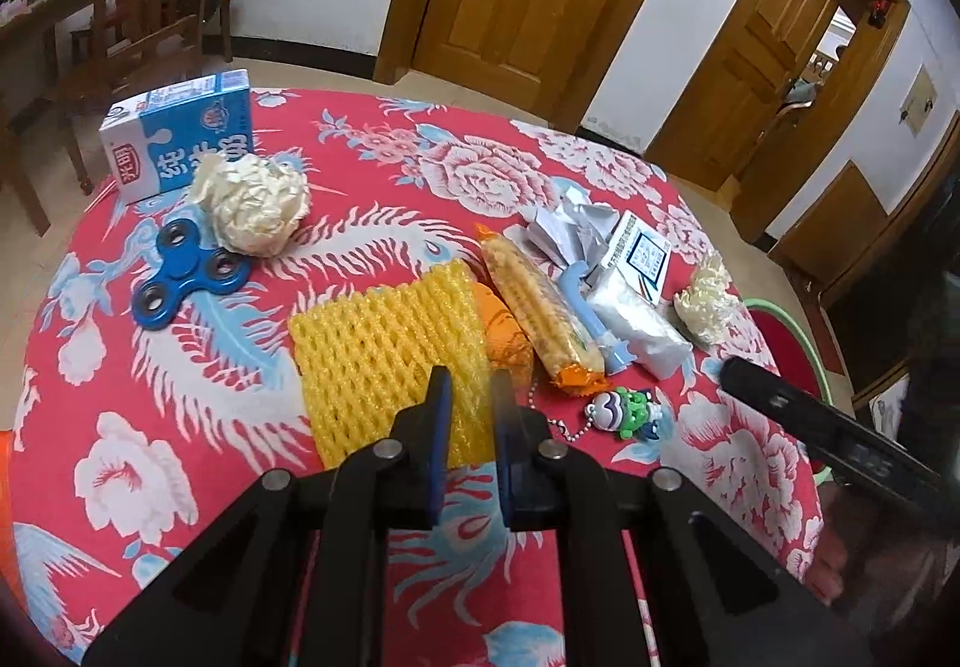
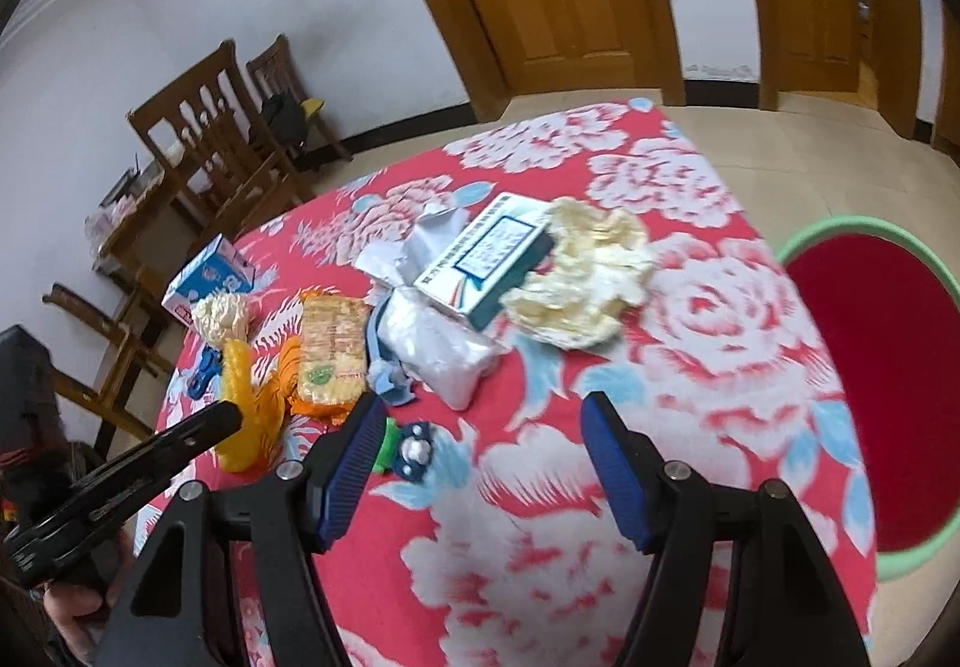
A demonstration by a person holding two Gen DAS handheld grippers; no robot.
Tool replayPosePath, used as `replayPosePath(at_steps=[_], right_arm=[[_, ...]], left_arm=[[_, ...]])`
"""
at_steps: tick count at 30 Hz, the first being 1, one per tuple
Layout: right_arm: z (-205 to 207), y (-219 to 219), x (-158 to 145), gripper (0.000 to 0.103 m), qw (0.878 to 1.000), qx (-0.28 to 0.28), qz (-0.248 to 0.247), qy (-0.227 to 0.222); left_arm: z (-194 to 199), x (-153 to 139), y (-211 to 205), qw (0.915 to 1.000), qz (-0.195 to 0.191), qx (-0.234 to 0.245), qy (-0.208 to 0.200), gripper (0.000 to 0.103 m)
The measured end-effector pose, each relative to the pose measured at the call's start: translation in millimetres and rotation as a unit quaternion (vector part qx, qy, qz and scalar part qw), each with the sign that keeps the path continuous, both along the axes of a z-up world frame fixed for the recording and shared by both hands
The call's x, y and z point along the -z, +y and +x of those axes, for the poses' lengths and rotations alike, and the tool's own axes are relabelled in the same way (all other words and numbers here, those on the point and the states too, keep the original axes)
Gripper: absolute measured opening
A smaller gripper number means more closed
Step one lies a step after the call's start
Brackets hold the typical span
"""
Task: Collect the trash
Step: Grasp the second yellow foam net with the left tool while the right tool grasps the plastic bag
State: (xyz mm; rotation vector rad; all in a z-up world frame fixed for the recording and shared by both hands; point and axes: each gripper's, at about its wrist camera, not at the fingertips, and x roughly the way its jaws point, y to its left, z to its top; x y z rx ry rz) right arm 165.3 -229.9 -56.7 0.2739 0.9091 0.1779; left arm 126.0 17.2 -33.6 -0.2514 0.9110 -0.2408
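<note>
Left tool (image 1: 471,397) clenched on yellow foam net (image 1: 384,361), still flat on worktop (image 1: 180,427). Thin pinch: net may slip free. Right tool (image 2: 483,427) spread, empty, hovering near keychain toy (image 2: 408,448), not trash.

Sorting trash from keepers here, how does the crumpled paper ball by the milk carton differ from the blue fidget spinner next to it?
The crumpled paper ball is cream, wrinkled and rounded; the blue fidget spinner is glossy, flat and three-lobed. The ball stands taller and looks like trash, the spinner like a toy. Both rest on the floral tablecloth.
</note>
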Motion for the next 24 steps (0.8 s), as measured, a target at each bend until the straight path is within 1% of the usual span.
replayPosePath(at_steps=[3, 6, 10, 11, 12, 13, 14, 15, 19, 24], right_arm=[[13.7, 9.0, 7.8, 0.07, 1.0, -0.01, -0.006, 0.011], [24.0, 12.9, 14.7, 0.07, 1.0, -0.013, 0.001, 0.02], [31.1, 17.6, 19.9, 0.069, 1.0, -0.019, -0.005, 0.021], [32.5, 18.5, 21.0, 0.066, 1.0, -0.019, -0.008, 0.021], [33.7, 20.3, 23.2, 0.057, 0.999, -0.022, -0.012, 0.023], [34.5, 22.0, 24.4, 0.052, 0.999, -0.024, -0.016, 0.024], [33.6, 23.2, 24.2, 0.039, 0.999, -0.023, -0.021, 0.02], [32.3, 23.4, 23.6, 0.03, 0.999, -0.026, -0.019, 0.017], [24.2, 22.8, 19.9, 0.028, 0.999, -0.028, -0.022, 0.01], [3.0, 16.4, 7.7, 0.027, 1.0, -0.021, -0.006, -0.009]], left_arm=[[-2.9, -1.4, 4.0, 0.9999, -0.01, 0.002, -0.002, 0.012], [-5.7, -3.5, 6.5, 0.9998, -0.017, 0.003, -0.005, 0.011], [-7.8, -5.8, 9.1, 0.9997, -0.024, 0.003, -0.01, 0.011], [-8.1, -6.4, 9.0, 0.9996, -0.025, 0.004, -0.011, 0.011], [-8.6, -7.0, 8.7, 0.9996, -0.026, 0.005, -0.012, 0.011], [-9.3, -7.7, 8.2, 0.9996, -0.026, 0.007, -0.013, 0.011], [-10.0, -8.4, 7.3, 0.9995, -0.027, 0.008, -0.014, 0.011], [-10.3, -9.2, 6.4, 0.9995, -0.027, 0.01, -0.015, 0.011], [-14.2, -14.0, 2.6, 0.9992, -0.029, 0.016, -0.02, 0.011], [-17.9, -19.8, -4.1, 0.9988, -0.032, 0.026, -0.027, 0.011]])
